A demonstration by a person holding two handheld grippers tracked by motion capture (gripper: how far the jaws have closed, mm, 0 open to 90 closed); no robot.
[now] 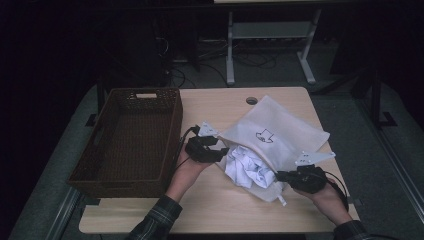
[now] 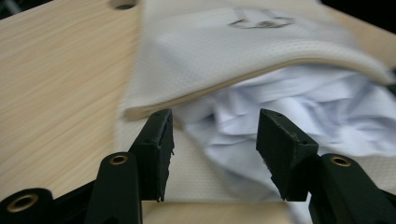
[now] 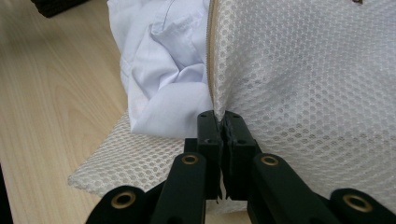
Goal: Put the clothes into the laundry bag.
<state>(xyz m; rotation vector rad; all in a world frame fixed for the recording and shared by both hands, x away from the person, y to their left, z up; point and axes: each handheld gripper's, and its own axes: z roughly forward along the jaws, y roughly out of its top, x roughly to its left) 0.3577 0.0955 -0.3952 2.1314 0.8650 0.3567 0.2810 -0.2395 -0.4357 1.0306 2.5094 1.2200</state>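
Note:
A white mesh laundry bag (image 1: pixel 280 130) with a small dark print lies on the wooden table, its mouth facing the person. A crumpled white garment (image 1: pixel 249 170) spills out of that mouth. My left gripper (image 1: pixel 222 152) sits at the mouth's left corner. In the left gripper view its jaws (image 2: pixel 215 116) stand apart over the bag's lower layer, with the garment (image 2: pixel 303 107) just beyond them and the upper flap (image 2: pixel 224 51) lifted. My right gripper (image 1: pixel 278 176) is at the mouth's right corner. In the right gripper view it (image 3: pixel 219 116) is shut on the zipper edge of the mesh flap (image 3: pixel 308 84), beside the garment (image 3: pixel 163 60).
A dark brown wicker basket (image 1: pixel 172 135) stands on the left part of the table, next to the left hand. A round cable hole (image 1: pixel 251 100) is in the tabletop behind the bag. Bare wood (image 1: pixel 225 210) lies along the near edge.

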